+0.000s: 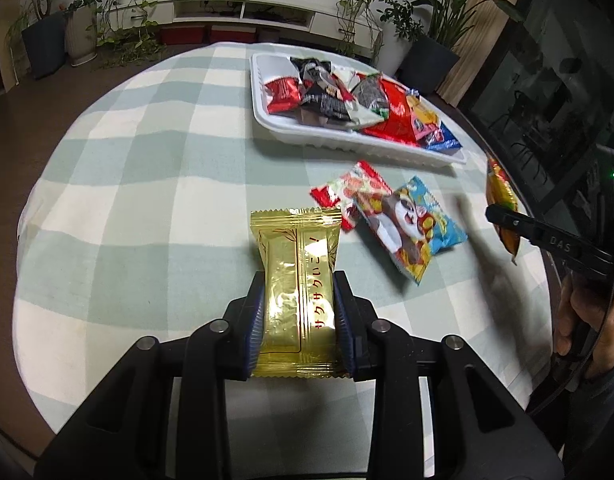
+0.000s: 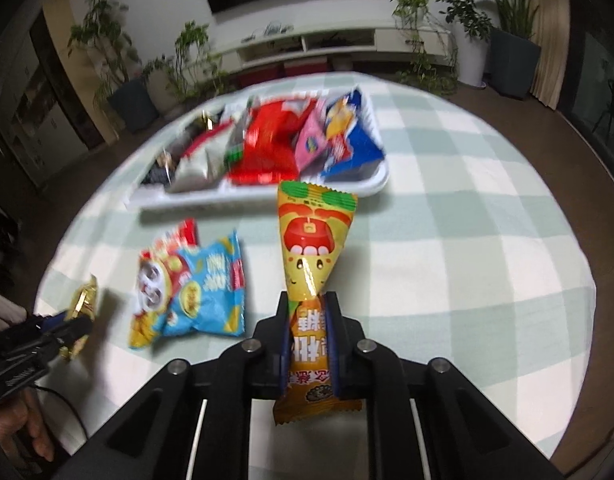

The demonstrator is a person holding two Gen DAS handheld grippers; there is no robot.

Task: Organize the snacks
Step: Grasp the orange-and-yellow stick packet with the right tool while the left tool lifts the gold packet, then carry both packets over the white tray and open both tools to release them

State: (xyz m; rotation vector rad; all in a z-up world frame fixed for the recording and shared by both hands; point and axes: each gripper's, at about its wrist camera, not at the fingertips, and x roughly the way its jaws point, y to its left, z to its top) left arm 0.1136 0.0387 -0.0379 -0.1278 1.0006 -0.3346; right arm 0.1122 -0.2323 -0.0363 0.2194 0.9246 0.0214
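Snacks sit nearest in both grippers: the left gripper clamps a gold packet above the table; the right gripper pinches a yellow packet; further off, a blue packet overlaps a red one on the cloth; beyond them a white tray holds many more.

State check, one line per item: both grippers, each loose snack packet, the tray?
left gripper: shut on gold packet
gold packet: held upright, off the table
right gripper: shut on yellow-orange packet
yellow-orange packet: held, pinched near its lower end
blue packet: lying on the tablecloth, overlapping the red packet
red packet: lying flat, partly covered
white tray: on the table, heaped with snacks
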